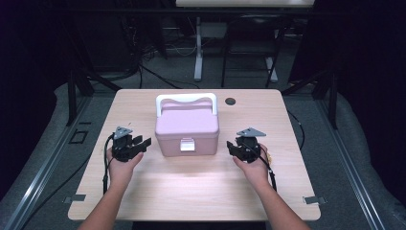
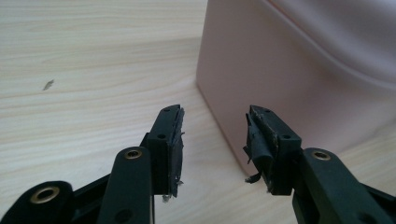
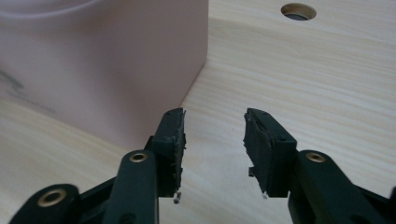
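A pink box (image 1: 186, 127) with a white handle (image 1: 186, 99) and a white front latch (image 1: 187, 144) stands shut in the middle of the wooden table (image 1: 191, 191). My left gripper (image 1: 142, 142) is held just left of the box, pointing at its side, jaws apart and nothing between them. The left gripper view has the open jaws (image 2: 215, 121) before the box's near left corner (image 2: 289, 70). My right gripper (image 1: 231, 146) is close to the box's right side, also open and holding nothing. In the right gripper view its jaws (image 3: 214, 123) stand beside the box's corner (image 3: 102, 60).
A round cable hole (image 1: 231, 101) lies in the table behind the box's right, also in the right gripper view (image 3: 298, 11). Bare wood stretches in front of the box to the near edge. Dark stands and cables ring the table on the floor.
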`<state>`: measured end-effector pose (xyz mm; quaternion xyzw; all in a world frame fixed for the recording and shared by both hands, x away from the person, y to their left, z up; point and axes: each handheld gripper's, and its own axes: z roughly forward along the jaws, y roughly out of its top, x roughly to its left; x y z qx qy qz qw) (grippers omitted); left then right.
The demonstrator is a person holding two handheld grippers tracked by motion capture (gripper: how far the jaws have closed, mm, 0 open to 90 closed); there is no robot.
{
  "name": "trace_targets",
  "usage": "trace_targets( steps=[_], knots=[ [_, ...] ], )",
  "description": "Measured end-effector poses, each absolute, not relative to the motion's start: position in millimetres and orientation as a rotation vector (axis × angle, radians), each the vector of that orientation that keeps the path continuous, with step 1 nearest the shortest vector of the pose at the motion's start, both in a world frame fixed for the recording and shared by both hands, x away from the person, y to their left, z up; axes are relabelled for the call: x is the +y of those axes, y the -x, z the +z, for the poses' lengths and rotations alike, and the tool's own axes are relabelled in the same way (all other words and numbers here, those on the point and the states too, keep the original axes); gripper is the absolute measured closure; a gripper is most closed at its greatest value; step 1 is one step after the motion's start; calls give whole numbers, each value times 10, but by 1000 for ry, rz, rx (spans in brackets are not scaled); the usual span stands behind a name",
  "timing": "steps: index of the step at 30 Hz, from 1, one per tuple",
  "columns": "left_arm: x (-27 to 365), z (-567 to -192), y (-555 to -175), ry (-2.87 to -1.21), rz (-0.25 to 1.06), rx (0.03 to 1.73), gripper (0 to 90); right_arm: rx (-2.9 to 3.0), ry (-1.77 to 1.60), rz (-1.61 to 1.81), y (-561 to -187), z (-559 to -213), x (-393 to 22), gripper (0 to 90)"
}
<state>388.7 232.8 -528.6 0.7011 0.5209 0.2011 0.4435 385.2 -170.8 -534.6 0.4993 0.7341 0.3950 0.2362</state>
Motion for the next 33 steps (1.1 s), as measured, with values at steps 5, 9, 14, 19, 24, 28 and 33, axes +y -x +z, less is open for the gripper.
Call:
trace_targets(
  steps=[5,9,14,19,24,28,33],
  knots=[
    [2288,-5327,-3969,-1729,487,1284,558,1997,-1389,1096,-3956,-5390,-1657,551],
    [2224,-5427,-4045,-1731,476,1310,562,1956,-1387,1073,-4060,-5460,-1589,559],
    [2168,-5483,-4086,-1737,471,1294,595,1918,-1393,1095,-4124,-5523,-1507,566],
    [2124,-5501,-4097,-1722,485,1307,647,1874,-1389,1124,-4152,-5565,-1450,594],
    [2110,-5510,-4100,-1714,495,1303,682,1864,-1352,1117,-4163,-5599,-1402,598],
    [2102,-5528,-4089,-1686,482,1311,710,1873,-1349,1116,-4158,-5631,-1358,658],
    [2082,-5527,-4082,-1675,452,1312,793,1886,-1417,1176,-4151,-5648,-1338,805]
  ],
)
